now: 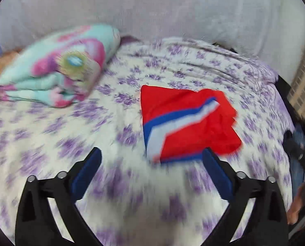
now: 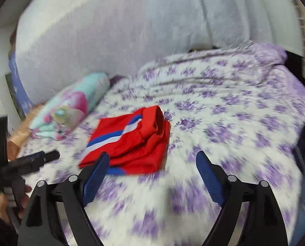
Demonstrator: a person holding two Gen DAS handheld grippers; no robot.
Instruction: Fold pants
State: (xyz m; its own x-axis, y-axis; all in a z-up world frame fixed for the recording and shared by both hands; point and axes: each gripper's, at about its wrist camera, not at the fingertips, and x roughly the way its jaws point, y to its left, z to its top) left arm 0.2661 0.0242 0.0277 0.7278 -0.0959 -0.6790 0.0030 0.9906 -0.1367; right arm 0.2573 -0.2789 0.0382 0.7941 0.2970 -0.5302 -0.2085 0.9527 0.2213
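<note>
Red pants (image 1: 185, 123) with a blue and white stripe lie folded into a compact stack on the purple-flowered bedspread (image 1: 50, 127). In the left wrist view my left gripper (image 1: 152, 153) hangs open above the bed, just short of the stack's near edge, with nothing between its blue pads. In the right wrist view the folded pants (image 2: 136, 143) lie ahead and to the left of my right gripper (image 2: 152, 157), which is open and empty; its left fingertip overlaps the stack's near edge in the picture. The other handheld gripper (image 2: 19, 164) shows at the far left.
A folded turquoise and pink blanket (image 1: 56, 69) lies at the back left of the bed. A pale upholstered headboard (image 1: 152, 8) rises behind. The bed's right edge (image 1: 283, 94) drops to a dark frame. A hand (image 2: 7, 203) holds the other gripper's handle.
</note>
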